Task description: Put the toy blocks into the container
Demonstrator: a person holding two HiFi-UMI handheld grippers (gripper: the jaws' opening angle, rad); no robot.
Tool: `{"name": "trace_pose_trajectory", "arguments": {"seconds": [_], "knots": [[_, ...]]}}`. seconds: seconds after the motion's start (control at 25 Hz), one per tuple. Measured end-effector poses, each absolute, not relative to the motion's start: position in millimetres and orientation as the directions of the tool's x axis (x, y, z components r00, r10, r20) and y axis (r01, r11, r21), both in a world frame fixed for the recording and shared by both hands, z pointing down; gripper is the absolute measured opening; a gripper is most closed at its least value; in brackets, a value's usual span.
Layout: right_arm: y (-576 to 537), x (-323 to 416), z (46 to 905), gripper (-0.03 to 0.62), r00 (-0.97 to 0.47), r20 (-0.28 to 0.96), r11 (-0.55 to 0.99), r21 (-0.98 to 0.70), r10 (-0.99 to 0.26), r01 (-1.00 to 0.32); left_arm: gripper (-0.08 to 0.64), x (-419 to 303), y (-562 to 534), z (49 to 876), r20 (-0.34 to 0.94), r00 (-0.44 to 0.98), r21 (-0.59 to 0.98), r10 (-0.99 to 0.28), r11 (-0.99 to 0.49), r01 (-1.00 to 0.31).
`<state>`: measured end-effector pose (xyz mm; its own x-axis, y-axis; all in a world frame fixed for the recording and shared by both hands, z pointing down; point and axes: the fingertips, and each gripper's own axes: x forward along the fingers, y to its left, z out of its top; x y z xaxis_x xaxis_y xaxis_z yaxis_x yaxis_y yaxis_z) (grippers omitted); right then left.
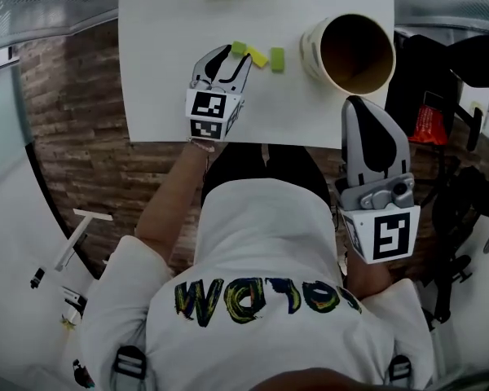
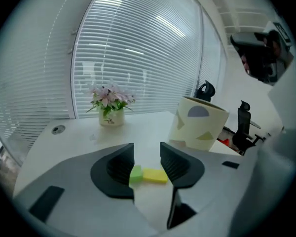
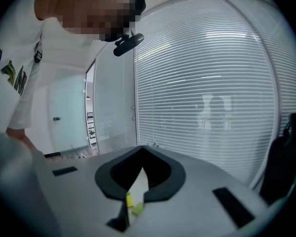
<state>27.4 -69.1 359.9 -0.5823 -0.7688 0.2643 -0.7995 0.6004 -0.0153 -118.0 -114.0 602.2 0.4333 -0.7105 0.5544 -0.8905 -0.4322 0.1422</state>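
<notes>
- The left gripper (image 2: 147,156) had its jaws partly apart and gripped nothing. A green block (image 2: 135,175) and a yellow block (image 2: 155,176) lay side by side on the white table (image 1: 171,72), both in line with the gap. If the jaws closed there, they would probably catch both blocks at once, or pinch one by a corner so that it twisted free.
- The green block sat close against the inner face of the left-hand jaw; I could not tell whether it touched. Coming lower at that offset, the jaw would likely land on the block or shove it along the table rather than straddle it.
- A second green block (image 1: 277,59) lay apart from the pair, towards the paper tub (image 2: 200,125). A sideways nudge of the yellow block could push it into this one and scatter them.
- The tub stood upright with its mouth open, near the table's right edge and well clear of the blocks. A careless swing on the way over might tip it.
- The left hand reached forward over the table, with its gripper tilted downward and low above the blocks.
- The right gripper (image 3: 141,152) was held back near the person's body, off the table's near edge and roughly level. Its jaw tips met and held nothing.
</notes>
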Motion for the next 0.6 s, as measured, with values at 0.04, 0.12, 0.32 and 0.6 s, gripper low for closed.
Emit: {"name": "trace_pose_trajectory", "arguments": {"seconds": [0.04,0.12,0.32,0.6], "knots": [[-68,27,363,0.008,-0.581,0.268,0.599,-0.018,-0.769,-0.801,0.178,-119,-115,611,0.566,0.428,0.137,-0.705,-0.431,-0.892],[-67,27,369,0.008,-0.579,0.277,0.597,-0.024,-0.767,-0.802,0.183,-120,-115,628,0.588,0.419,0.131,-0.691,-0.43,-0.893],[-64,29,385,0.008,-0.576,0.298,0.593,-0.041,-0.761,-0.804,0.196,-122,-118,661,0.626,0.402,0.131,-0.668,-0.417,-0.899],[-62,32,404,0.008,-0.572,0.324,0.585,-0.067,-0.754,-0.808,0.203,-121,-127,690,0.655,0.38,0.129,-0.654,-0.398,-0.908]]}}
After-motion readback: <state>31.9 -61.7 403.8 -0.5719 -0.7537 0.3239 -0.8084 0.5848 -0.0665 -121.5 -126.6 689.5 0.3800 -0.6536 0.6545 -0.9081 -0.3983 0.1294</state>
